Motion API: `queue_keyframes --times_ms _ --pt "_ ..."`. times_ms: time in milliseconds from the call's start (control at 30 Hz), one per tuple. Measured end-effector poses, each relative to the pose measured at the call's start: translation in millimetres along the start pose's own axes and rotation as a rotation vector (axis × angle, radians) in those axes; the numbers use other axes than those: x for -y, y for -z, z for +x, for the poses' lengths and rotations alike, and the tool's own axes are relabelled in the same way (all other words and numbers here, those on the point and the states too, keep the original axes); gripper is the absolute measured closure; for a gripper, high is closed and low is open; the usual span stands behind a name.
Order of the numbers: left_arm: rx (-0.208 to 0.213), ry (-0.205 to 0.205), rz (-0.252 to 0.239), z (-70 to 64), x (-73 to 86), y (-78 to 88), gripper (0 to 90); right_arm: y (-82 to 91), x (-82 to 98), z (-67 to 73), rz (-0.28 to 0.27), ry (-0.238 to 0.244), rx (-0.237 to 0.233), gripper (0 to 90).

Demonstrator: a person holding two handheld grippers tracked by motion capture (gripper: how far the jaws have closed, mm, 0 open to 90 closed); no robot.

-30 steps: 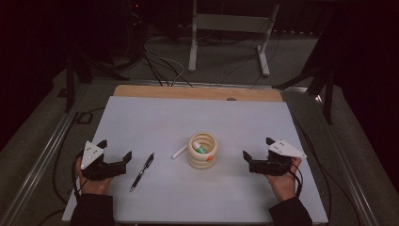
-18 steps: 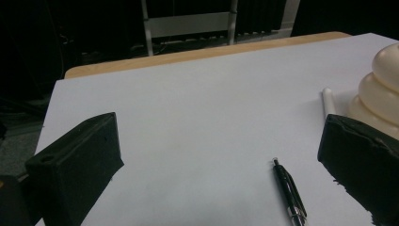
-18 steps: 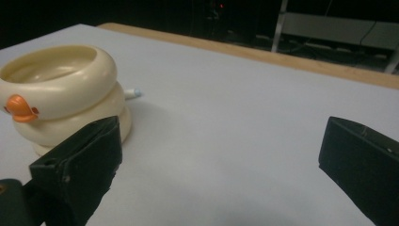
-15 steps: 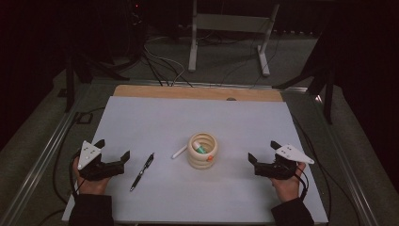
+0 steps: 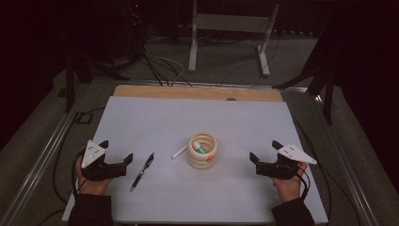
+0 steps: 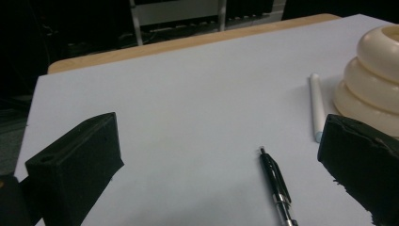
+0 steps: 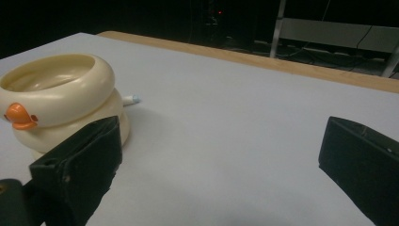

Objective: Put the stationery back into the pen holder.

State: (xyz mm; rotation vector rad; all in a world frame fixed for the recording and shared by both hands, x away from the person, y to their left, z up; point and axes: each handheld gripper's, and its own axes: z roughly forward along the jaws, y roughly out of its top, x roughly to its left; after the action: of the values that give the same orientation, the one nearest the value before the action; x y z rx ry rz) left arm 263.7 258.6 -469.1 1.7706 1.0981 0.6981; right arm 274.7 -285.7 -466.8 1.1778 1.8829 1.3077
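A cream ringed holder (image 5: 203,151) (image 6: 376,80) (image 7: 61,94) with an orange beak (image 7: 19,116) stands mid-table on the white sheet, with a green-and-white item inside. A white pen (image 5: 179,151) (image 6: 316,106) lies just left of it. Further left lies a black pen (image 5: 142,172) (image 6: 276,186). My left gripper (image 5: 116,150) (image 6: 220,136) rests open at the near left, close to the black pen, holding nothing. My right gripper (image 5: 263,150) (image 7: 221,141) rests open at the near right, a short way from the holder, also holding nothing.
The white sheet (image 5: 197,122) covers most of the table, and a wooden strip (image 5: 197,92) shows along the far edge. Beyond the table, a metal stand (image 5: 226,37) and cables lie on the dark floor. Metal rails run along both sides.
My right gripper has drifted slightly right and toward the near edge. The left gripper has hardly moved. The pens and the holder lie as before.
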Motion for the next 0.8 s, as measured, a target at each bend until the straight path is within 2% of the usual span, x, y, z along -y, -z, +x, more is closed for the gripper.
queue_keyframes --times_ms 133,367,800 --pt "0.042 -0.001 0.036 -0.8 -0.8 -2.1 0.4 0.6 -0.2 -0.8 -0.001 -0.002 0.001 0.1" --pt "0.078 -0.013 0.084 -4.4 -0.9 -5.8 0.4 0.3 -0.2 0.5 0.0 0.009 0.001 0.1" --pt "0.106 -0.01 0.131 -13.1 5.2 -7.1 0.4 1.1 -0.6 0.5 0.001 0.012 0.006 0.1"
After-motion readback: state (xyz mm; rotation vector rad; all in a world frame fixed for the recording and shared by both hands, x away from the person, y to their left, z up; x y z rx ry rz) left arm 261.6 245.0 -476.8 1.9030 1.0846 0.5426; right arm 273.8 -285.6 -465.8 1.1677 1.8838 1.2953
